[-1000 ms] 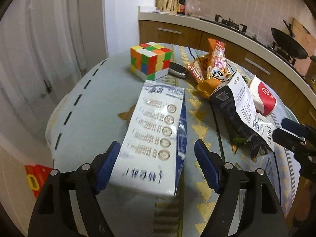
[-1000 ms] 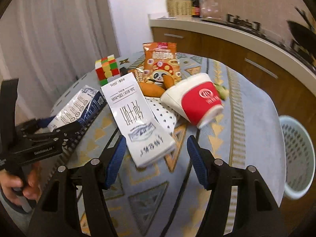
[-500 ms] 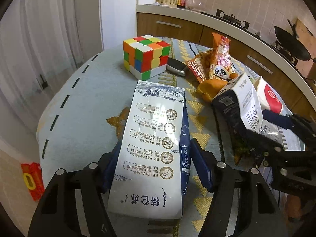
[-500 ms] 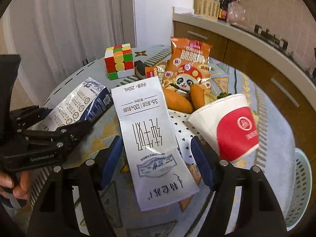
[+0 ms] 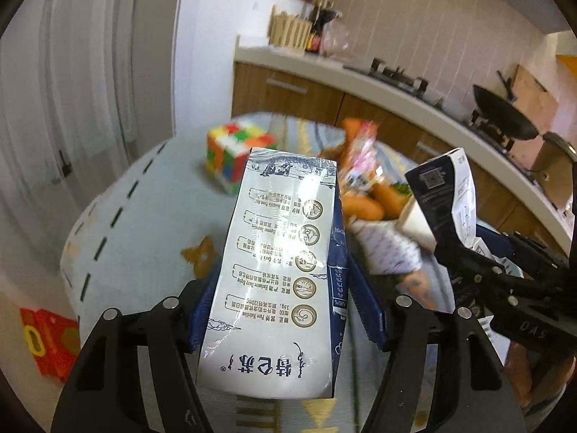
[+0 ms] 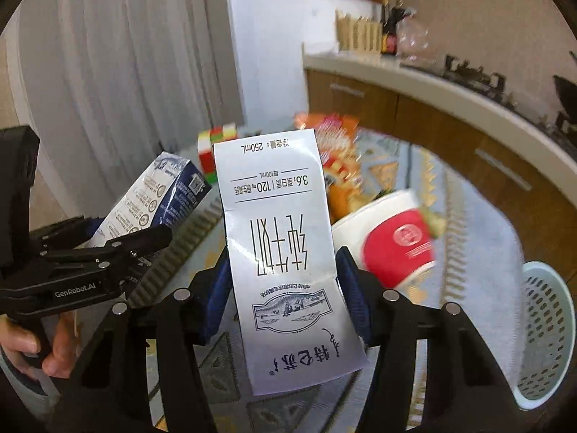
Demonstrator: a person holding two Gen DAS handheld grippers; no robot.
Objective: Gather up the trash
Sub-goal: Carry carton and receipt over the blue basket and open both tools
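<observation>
Two milk cartons are up off the table: left gripper [image 5: 285, 310] clamps the blue-sided carton [image 5: 285, 252], right gripper's [image 6: 283, 296] jaws are closing on the white carton [image 6: 285, 252]. Thin card could buckle and slip before reaching the basket [image 6: 548, 335] beside the table.

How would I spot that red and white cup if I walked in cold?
Start at the round table with the patterned cloth, in front of the wooden kitchen cabinets. Among the snack litter at its middle, on the side nearest the pale perforated basket, lies the cup. It is the only thing there that is round, tipped on its side, white with a broad red band.
</observation>
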